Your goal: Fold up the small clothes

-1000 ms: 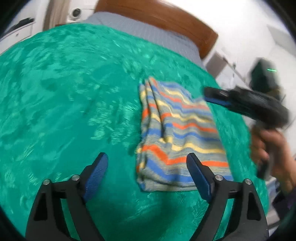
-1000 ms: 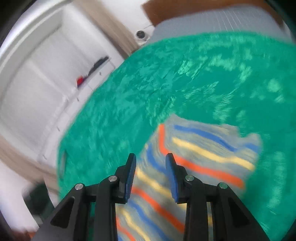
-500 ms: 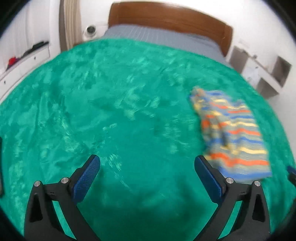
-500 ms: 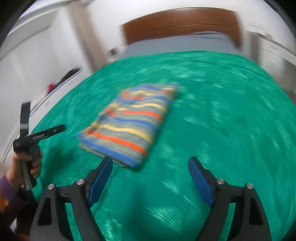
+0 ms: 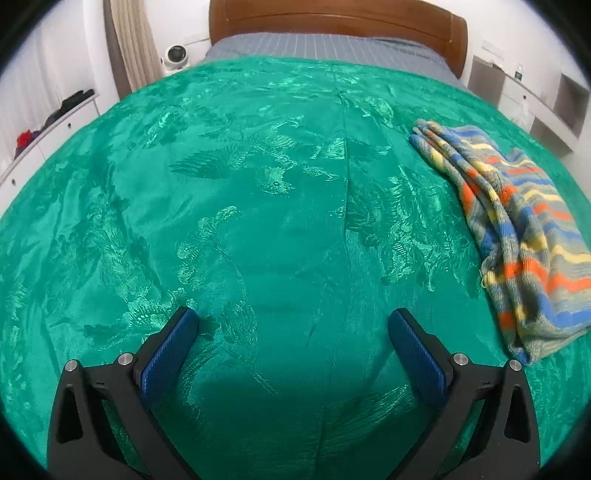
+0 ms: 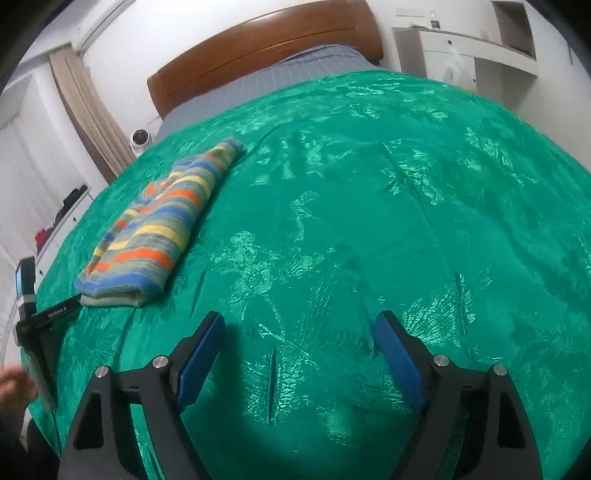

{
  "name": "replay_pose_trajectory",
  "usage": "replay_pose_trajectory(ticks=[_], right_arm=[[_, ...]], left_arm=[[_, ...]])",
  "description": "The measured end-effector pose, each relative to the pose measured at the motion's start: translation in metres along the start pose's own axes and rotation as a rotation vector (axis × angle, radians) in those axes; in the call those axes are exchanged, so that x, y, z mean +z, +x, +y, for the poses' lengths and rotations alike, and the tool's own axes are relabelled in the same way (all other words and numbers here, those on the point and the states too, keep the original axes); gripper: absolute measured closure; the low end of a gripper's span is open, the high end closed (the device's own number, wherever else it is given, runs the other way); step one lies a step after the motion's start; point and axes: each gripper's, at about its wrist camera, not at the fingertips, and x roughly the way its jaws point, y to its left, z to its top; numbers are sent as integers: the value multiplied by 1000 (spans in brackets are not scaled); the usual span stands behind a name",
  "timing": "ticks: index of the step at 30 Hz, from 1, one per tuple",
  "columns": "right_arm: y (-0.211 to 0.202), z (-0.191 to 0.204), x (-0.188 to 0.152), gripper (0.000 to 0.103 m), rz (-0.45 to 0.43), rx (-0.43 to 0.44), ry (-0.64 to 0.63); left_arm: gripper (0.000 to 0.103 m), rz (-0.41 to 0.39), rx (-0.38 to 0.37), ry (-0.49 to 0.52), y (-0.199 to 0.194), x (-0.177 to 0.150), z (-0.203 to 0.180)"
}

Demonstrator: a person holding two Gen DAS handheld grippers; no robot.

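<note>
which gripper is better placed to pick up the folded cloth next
Probably left. The left gripper is open with the cloth just beside it. The right gripper, also open, sees it farther off, beyond the other gripper.

A shiny green patterned bedspread (image 5: 258, 221) is spread over the bed, with a grey striped sheet (image 5: 325, 40) exposed at its head edge below a brown wooden headboard (image 5: 332, 14). A small white round camera (image 5: 176, 56) is seen beside a beige curtain (image 5: 127, 40).
</note>
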Motion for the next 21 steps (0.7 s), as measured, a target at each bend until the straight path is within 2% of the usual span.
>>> replay_pose_trajectory(ticks=[9,21], right_arm=[[8,16,-6,8,5,-48,-89],[13,20,-7,4,16,-57,-109]], left_arm=[[0,0,2,1,4,1,-5],[0,0,3,2,4,1,-4]])
